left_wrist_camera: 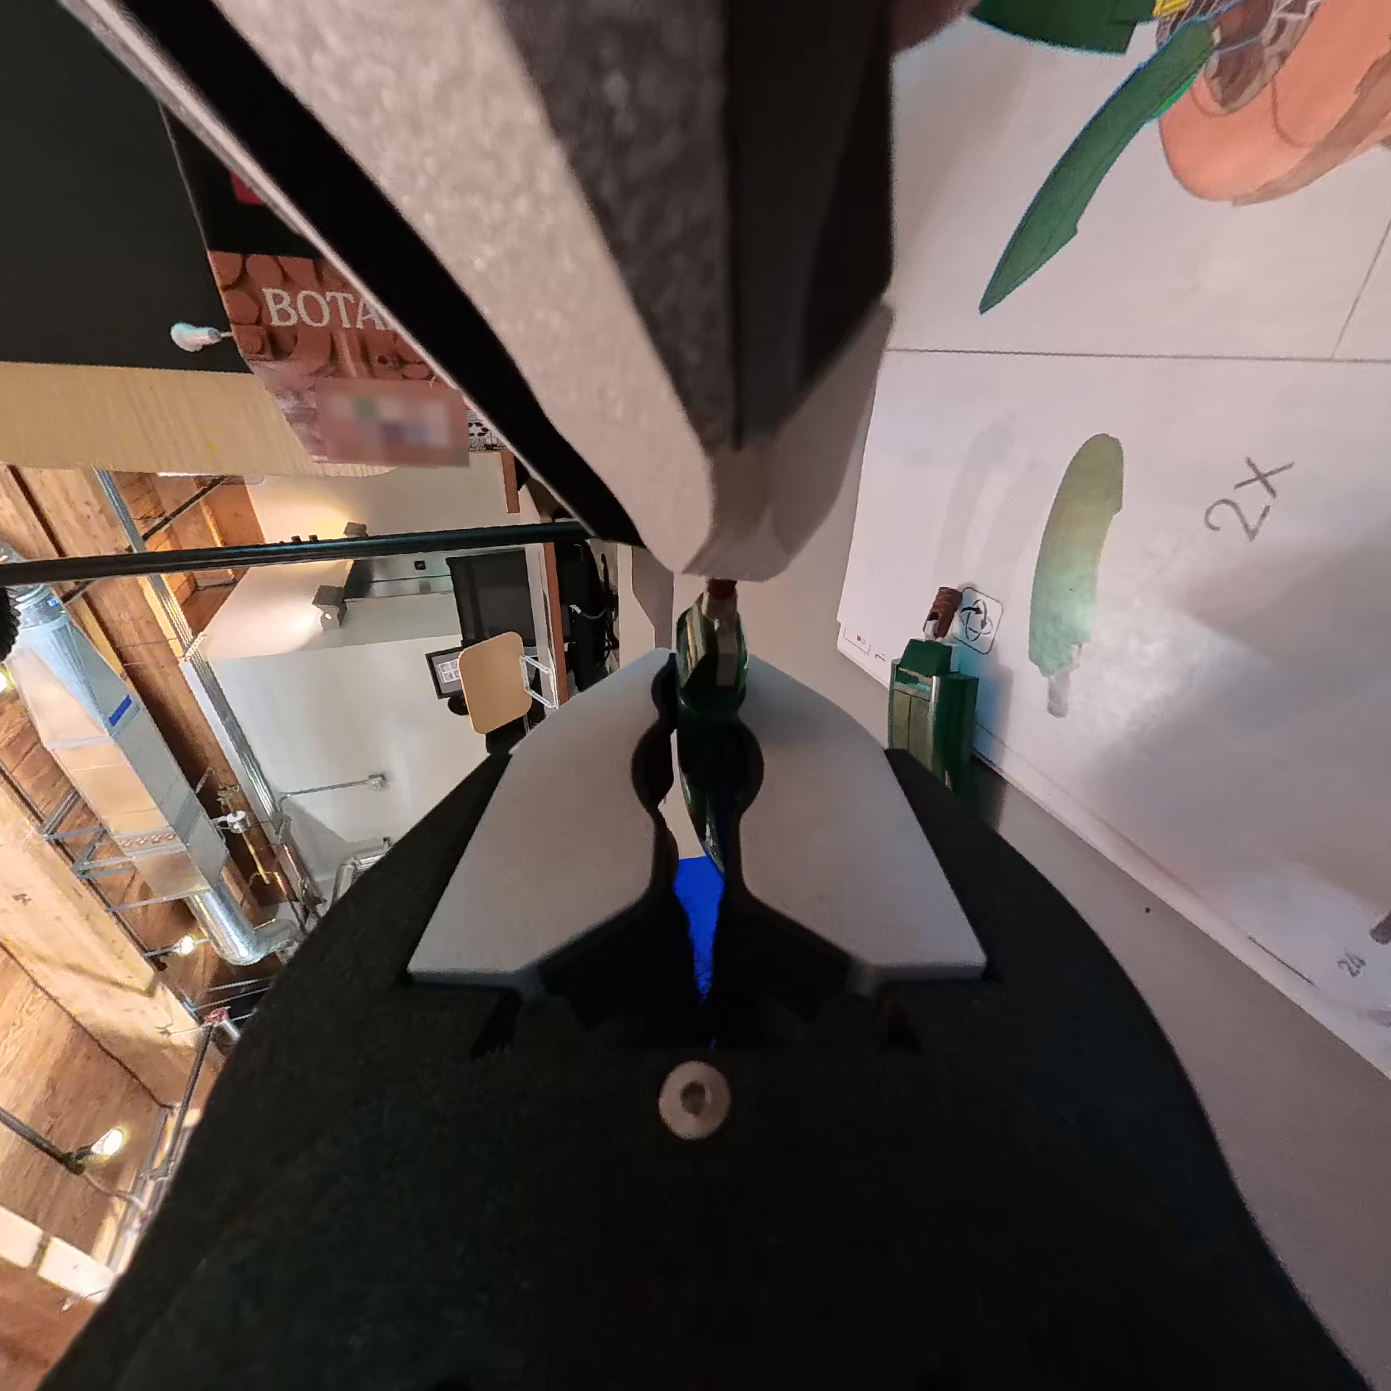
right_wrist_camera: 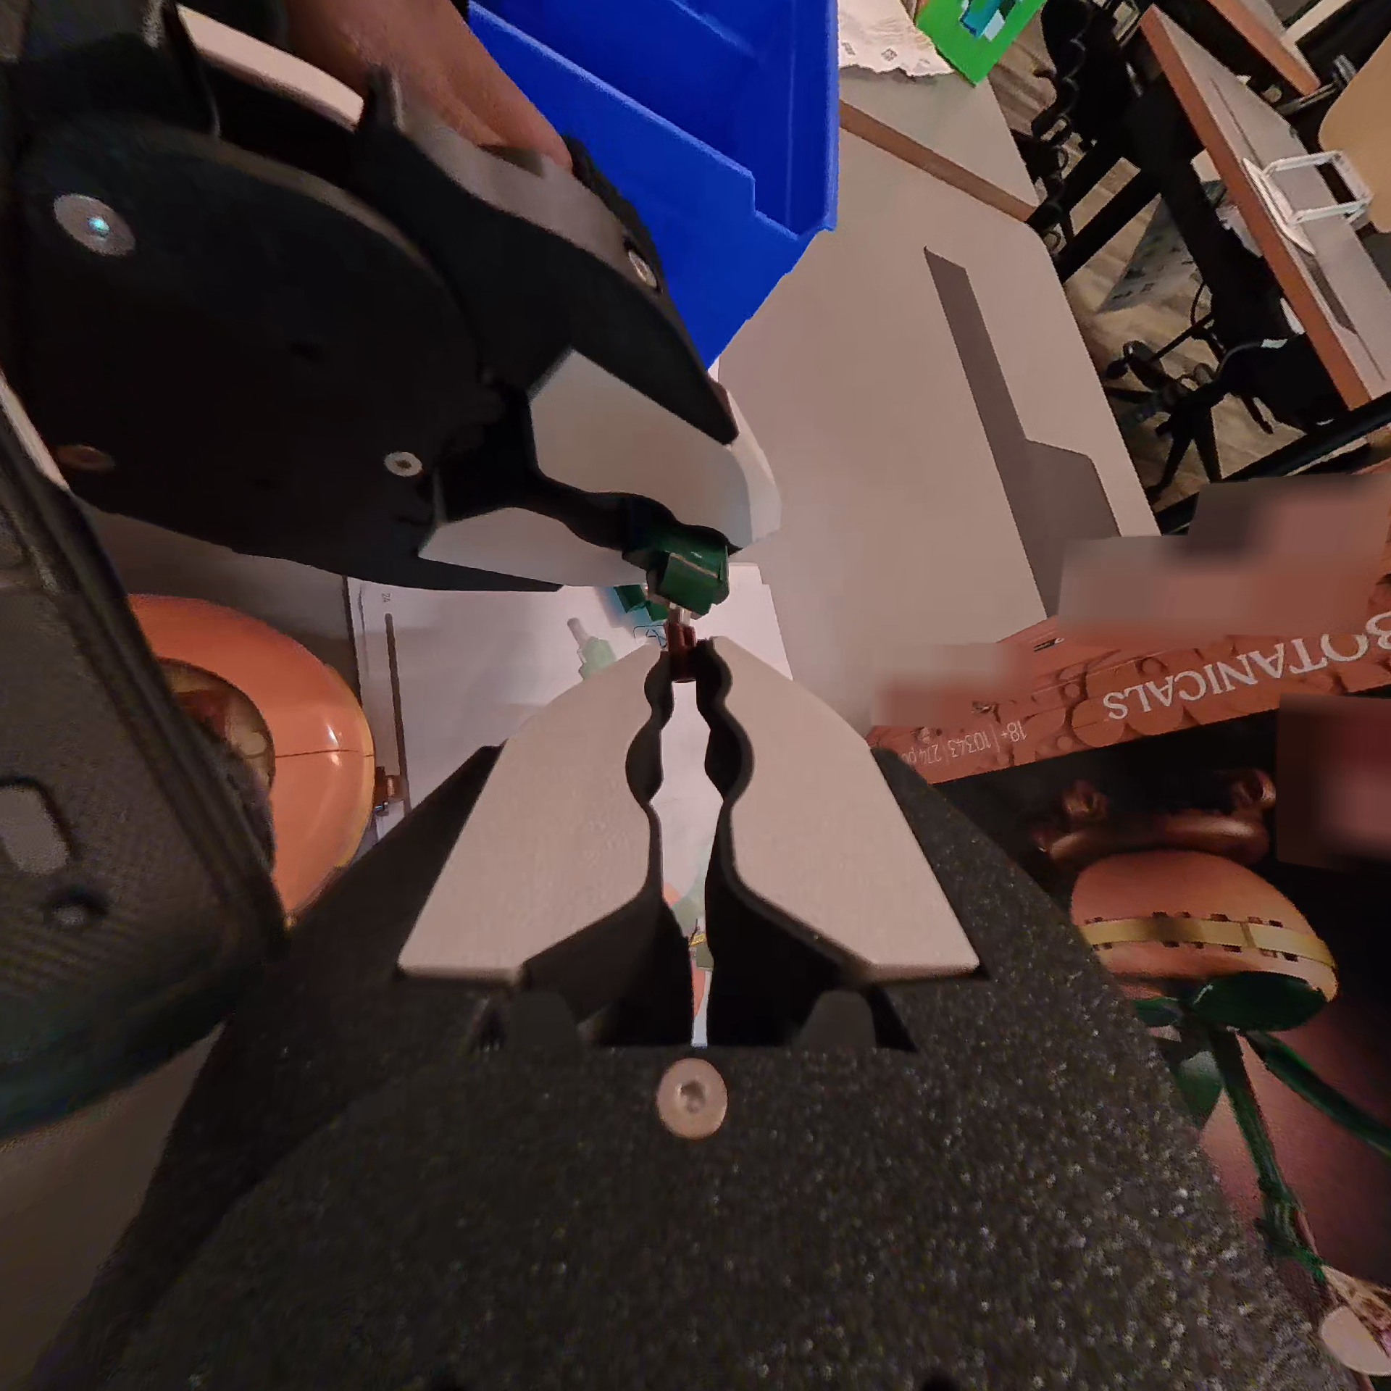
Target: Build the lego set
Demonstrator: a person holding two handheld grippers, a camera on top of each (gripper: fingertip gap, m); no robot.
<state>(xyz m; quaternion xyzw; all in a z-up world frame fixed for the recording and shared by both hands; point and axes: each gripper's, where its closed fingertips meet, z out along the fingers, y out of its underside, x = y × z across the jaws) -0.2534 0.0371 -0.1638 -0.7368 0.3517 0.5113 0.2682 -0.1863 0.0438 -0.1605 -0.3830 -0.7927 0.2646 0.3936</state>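
Observation:
My left gripper (left_wrist_camera: 707, 670) is shut on a dark green lego piece (left_wrist_camera: 711, 707), which has a small grey part at its far end. My right gripper (right_wrist_camera: 683, 651) is shut on a tiny reddish-brown lego piece (right_wrist_camera: 683, 656). The two pieces meet tip to tip in mid-air above the open instruction booklet (right_wrist_camera: 482, 677). In the left wrist view the right gripper (left_wrist_camera: 722, 572) comes down from the top, with the brown piece (left_wrist_camera: 721, 591) touching the green one. In the right wrist view the left gripper (right_wrist_camera: 677, 561) reaches in from the upper left with the green piece (right_wrist_camera: 689, 576).
A round orange lego pot (right_wrist_camera: 316, 760) stands to the left by the booklet. A blue bin (right_wrist_camera: 677, 150) is behind the left gripper. The lego box (right_wrist_camera: 1174, 865) lies at the right and also shows in the left wrist view (left_wrist_camera: 301, 331). The grey table (right_wrist_camera: 888, 421) extends beyond.

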